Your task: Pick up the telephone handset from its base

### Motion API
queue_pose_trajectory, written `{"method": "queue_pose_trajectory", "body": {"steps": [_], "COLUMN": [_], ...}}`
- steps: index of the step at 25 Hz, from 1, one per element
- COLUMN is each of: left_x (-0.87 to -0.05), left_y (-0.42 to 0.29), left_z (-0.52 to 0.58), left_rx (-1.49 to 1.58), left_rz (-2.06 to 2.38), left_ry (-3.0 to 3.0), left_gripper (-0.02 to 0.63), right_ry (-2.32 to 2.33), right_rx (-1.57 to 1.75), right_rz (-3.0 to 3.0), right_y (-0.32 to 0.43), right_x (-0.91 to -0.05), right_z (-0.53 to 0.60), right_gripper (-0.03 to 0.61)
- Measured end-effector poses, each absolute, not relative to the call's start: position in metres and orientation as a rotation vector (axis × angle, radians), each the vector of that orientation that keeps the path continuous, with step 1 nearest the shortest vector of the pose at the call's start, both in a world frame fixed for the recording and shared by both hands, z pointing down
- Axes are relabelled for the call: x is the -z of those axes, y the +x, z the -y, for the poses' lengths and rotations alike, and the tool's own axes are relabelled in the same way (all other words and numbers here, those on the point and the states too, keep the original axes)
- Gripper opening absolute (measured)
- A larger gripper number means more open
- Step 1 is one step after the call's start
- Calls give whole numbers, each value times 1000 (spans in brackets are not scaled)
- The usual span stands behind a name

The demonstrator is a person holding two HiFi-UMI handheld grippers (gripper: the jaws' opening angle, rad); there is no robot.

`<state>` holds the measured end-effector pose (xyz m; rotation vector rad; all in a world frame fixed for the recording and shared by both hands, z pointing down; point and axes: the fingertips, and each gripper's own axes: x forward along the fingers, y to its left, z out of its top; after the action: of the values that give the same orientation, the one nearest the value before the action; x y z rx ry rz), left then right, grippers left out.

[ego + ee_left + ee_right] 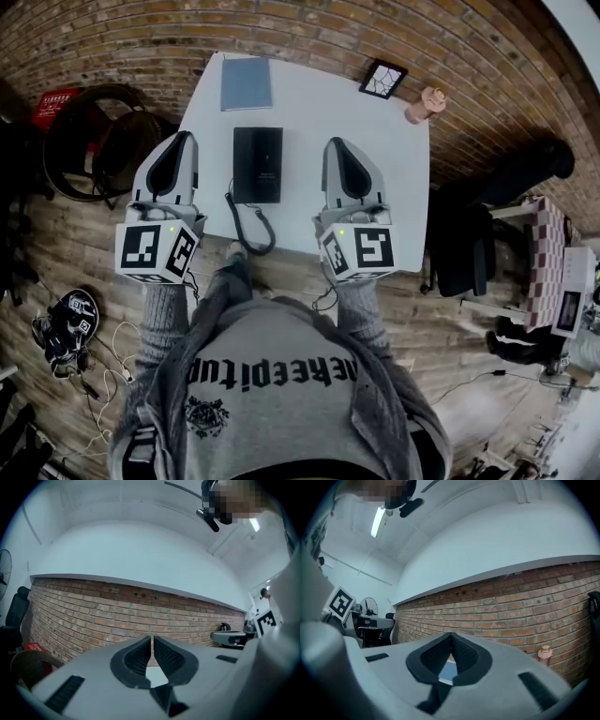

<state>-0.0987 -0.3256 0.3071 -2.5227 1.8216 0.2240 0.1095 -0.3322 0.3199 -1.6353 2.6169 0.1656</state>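
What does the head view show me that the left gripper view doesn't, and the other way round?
Only the head view: the black telephone with its coiled cord, a blue notebook and a small framed picture, all on the white table.
Only the left gripper view: the white ceiling, a fan at the left edge, and the jaws standing together with nothing between them.
Both: the left gripper and the brick wall.

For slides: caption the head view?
Left gripper and right gripper, both shut, flank the black telephone on the white table.
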Motion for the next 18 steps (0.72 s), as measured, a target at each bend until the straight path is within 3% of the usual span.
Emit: {"method": "queue_pose_trajectory", "body": {"steps": [18], "left_x": [-470], "left_y": [-82], "left_z": [401], "left_rx": [145], "left_rz": [-1731], "left_ry": [-3077], "left_gripper": [21], "right_ry": [-1802], "right_rx": [99], "right_rz": [-2658], "right_y": [97], "right_x": [-397], "right_z": [390], "right_gripper": [3]}}
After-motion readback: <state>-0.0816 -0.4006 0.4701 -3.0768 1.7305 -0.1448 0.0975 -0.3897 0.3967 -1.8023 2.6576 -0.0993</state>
